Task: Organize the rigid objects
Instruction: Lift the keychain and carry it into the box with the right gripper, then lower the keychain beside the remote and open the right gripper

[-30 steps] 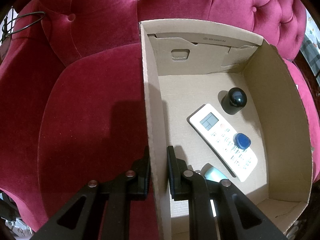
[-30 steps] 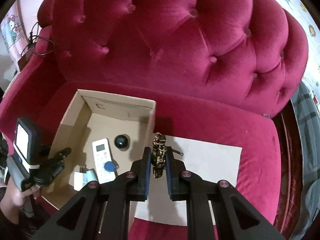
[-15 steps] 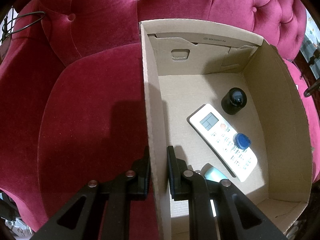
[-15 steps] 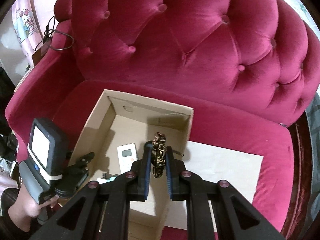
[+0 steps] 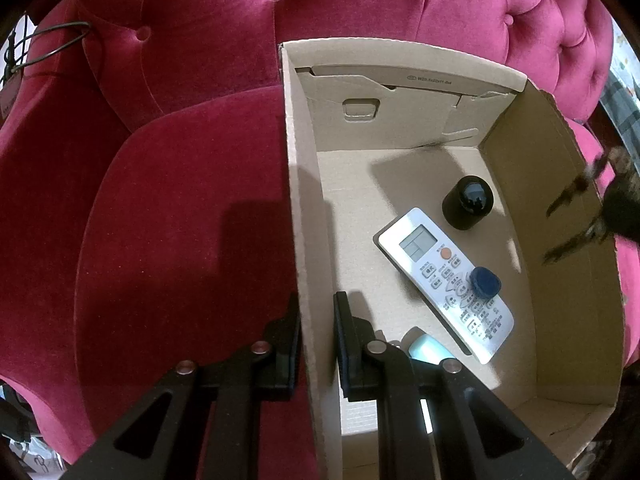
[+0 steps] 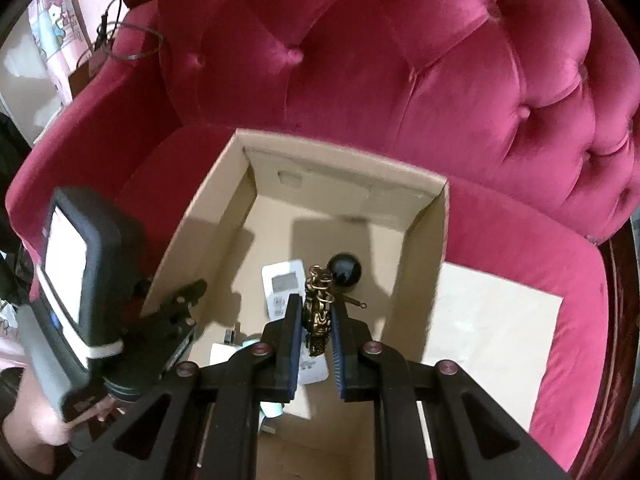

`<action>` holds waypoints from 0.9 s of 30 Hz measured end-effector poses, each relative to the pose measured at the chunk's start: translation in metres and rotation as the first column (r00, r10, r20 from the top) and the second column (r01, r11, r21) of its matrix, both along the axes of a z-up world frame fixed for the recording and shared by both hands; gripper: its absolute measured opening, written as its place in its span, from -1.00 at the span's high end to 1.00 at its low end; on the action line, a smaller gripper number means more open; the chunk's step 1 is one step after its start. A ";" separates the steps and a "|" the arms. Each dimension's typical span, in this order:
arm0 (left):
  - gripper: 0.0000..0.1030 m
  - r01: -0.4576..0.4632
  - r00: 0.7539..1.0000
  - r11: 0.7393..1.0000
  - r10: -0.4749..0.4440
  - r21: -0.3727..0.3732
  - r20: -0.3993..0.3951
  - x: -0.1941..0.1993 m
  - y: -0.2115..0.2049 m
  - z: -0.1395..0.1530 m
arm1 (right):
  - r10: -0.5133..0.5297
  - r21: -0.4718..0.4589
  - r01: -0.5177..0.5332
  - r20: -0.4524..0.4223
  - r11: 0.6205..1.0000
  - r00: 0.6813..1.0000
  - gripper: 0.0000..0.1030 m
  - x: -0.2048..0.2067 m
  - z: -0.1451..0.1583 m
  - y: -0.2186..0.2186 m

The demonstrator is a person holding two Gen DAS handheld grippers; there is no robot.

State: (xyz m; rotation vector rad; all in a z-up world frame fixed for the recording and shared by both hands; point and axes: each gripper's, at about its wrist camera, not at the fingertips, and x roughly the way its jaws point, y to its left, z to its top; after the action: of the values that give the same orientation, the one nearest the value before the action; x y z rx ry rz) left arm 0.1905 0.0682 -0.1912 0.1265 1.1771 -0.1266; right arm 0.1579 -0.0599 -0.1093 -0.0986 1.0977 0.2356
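An open cardboard box [image 5: 552,280] sits on the seat of a tufted sofa [image 5: 180,220], with the sofa back behind it. Inside, on the floor of the box, a remote control [image 5: 444,280] lies diagonally. A small round cap [image 5: 485,282] rests on the remote's keypad. A short cylinder [image 5: 468,202] stands just beyond the remote's display end, toward the box's far wall. Another small object [image 5: 426,346] lies at the near end, partly hidden. A flat cardboard sheet [image 6: 492,328] lies on the seat to the right of the box. A cable [image 5: 52,46] hangs over the sofa's left arm.
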 end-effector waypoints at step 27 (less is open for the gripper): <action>0.69 0.000 1.000 1.000 0.000 -0.006 -0.002 0.001 0.003 0.001 | -0.047 -0.004 0.047 -0.172 0.999 0.984 0.74 -0.010 -0.087 0.006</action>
State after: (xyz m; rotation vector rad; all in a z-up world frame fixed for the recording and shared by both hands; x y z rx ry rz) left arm 0.1914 0.0712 -0.1899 0.1207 1.1788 -0.1299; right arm 0.1484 -0.0536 -0.1961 -0.0525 1.2706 0.2048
